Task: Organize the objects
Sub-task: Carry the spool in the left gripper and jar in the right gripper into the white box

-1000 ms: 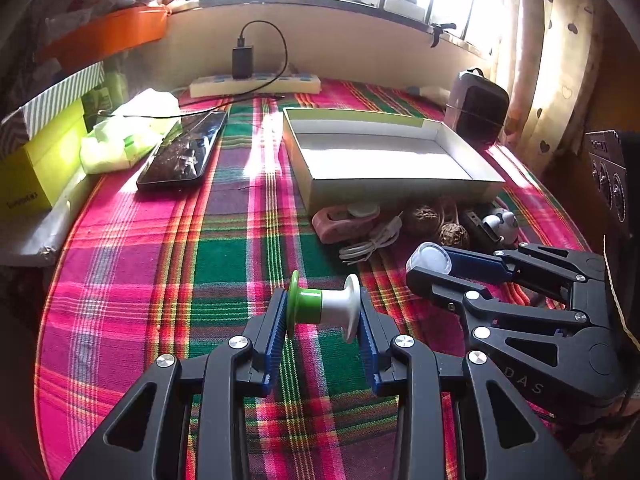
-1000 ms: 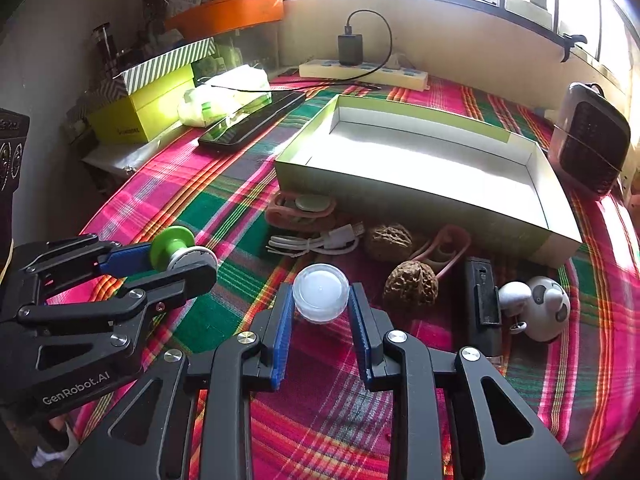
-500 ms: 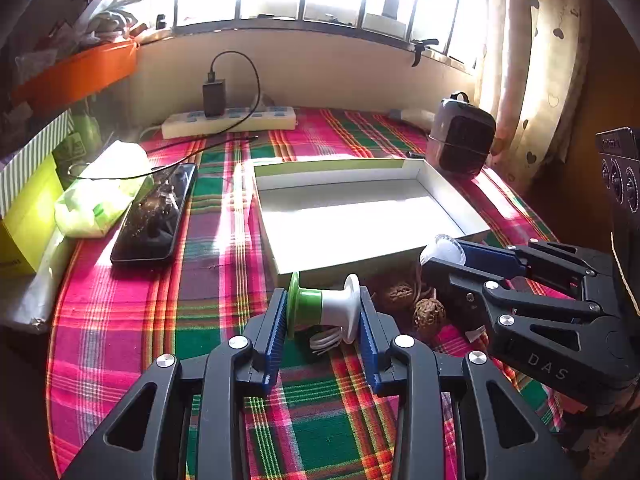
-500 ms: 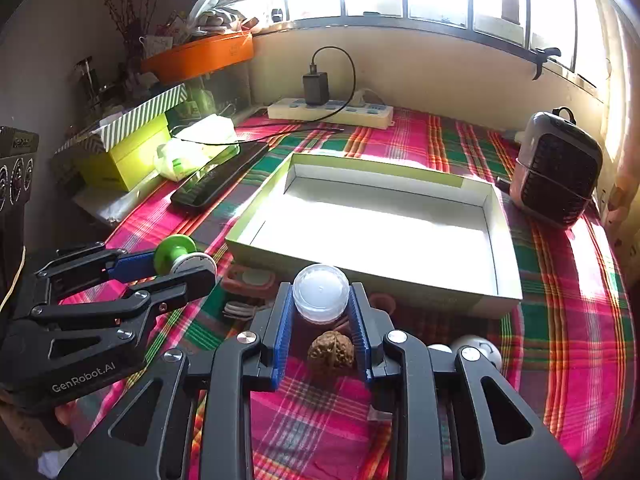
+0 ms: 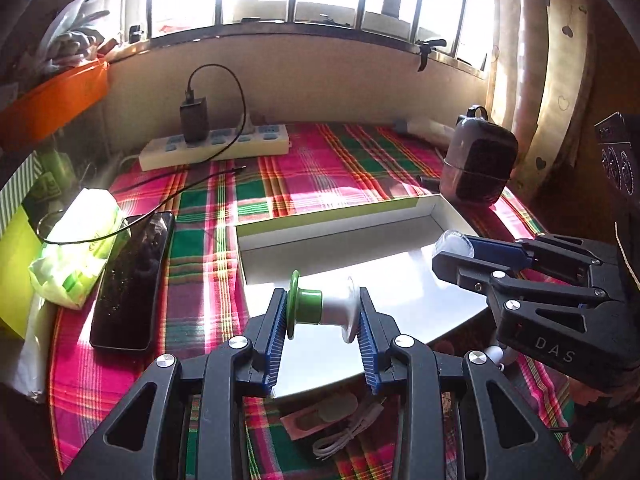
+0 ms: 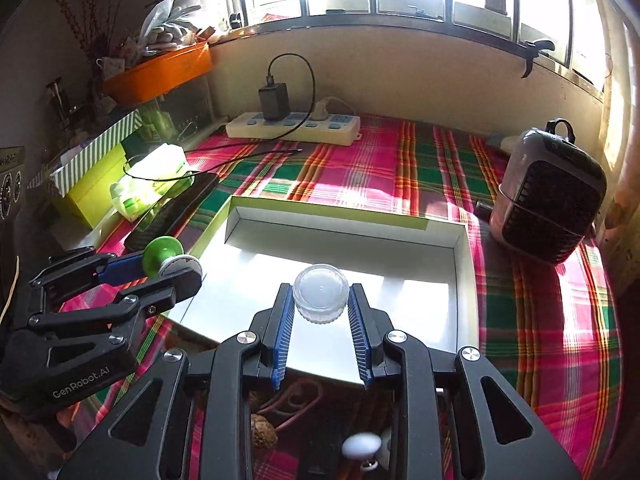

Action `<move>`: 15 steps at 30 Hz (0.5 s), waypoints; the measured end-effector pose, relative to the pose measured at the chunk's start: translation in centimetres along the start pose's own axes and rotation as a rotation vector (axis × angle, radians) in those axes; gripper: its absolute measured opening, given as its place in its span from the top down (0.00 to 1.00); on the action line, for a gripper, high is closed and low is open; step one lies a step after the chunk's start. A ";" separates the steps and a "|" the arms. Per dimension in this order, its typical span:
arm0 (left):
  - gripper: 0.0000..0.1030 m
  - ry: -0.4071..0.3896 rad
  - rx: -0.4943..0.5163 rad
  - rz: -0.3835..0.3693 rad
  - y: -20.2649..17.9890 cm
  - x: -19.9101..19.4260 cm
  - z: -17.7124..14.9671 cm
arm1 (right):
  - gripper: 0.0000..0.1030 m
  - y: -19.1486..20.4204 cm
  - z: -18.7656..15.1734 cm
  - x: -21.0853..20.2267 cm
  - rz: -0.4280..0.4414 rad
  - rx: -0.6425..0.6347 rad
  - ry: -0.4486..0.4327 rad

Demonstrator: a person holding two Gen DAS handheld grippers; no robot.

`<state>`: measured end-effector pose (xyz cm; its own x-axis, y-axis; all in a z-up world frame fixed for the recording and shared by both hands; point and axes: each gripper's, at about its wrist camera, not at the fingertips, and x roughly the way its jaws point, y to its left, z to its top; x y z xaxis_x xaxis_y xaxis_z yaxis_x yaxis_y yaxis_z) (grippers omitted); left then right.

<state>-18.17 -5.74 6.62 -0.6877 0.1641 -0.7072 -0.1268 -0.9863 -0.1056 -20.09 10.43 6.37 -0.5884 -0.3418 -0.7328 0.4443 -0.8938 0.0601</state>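
Note:
My left gripper (image 5: 322,312) is shut on a green-and-white spool (image 5: 320,307), held above the near left part of the open white box (image 5: 340,226). It also shows in the right wrist view (image 6: 168,264). My right gripper (image 6: 320,304) is shut on a small clear round jar (image 6: 321,293), held above the box's (image 6: 460,280) near middle. The jar also shows in the left wrist view (image 5: 454,244). The box looks empty inside.
On the plaid cloth in front of the box lie a pink clip (image 5: 320,416), a white cable (image 5: 348,436), a walnut (image 6: 264,432) and a small white figure (image 6: 362,446). A black phone (image 5: 134,280), power strip (image 6: 294,126) and small heater (image 6: 548,200) stand around.
Both grippers have moved forward and up with their objects, from over the loose items in front of the box to above the box's near edge and floor.

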 end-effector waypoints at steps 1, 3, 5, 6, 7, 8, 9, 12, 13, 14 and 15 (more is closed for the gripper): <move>0.70 0.009 -0.005 -0.010 0.2 0.6 0.4 | 0.72 -0.3 0.3 0.4 -0.001 -0.001 0.005; 0.70 0.021 -0.021 0.000 0.5 1.6 1.0 | 0.72 -0.9 0.9 1.4 -0.009 0.005 0.018; 0.70 0.023 -0.008 0.005 0.5 2.4 1.5 | 0.72 -1.5 1.5 2.6 -0.019 0.011 0.036; 0.70 0.031 -0.013 0.006 0.5 2.8 1.8 | 0.72 -1.8 1.6 3.1 -0.021 0.016 0.047; 0.70 0.041 -0.014 0.002 0.5 3.3 2.0 | 0.72 -2.0 1.8 3.7 -0.024 0.016 0.056; 0.70 0.050 -0.015 -0.002 0.6 3.8 2.2 | 0.72 -2.3 1.9 4.2 -0.028 0.017 0.066; 0.70 0.060 -0.017 0.005 0.6 4.3 2.3 | 0.72 -2.5 1.9 4.7 -0.031 0.017 0.075; 0.70 0.076 -0.006 0.017 0.6 5.6 2.7 | 0.72 -3.1 2.3 5.8 -0.031 0.024 0.094; 0.70 0.081 -0.007 0.018 0.6 5.9 2.8 | 0.72 -3.3 2.4 6.1 -0.027 0.028 0.100; 0.70 0.087 -0.008 0.015 0.7 6.3 2.9 | 0.72 -3.4 2.5 6.4 -0.026 0.030 0.105; 0.70 0.093 -0.011 0.014 0.7 6.7 3.0 | 0.72 -3.5 2.5 6.7 -0.028 0.031 0.109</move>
<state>-24.98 -5.32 3.87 -0.6197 0.1481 -0.7708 -0.1089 -0.9888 -0.1024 -27.29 10.56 2.99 -0.5226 -0.2844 -0.8038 0.4068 -0.9117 0.0581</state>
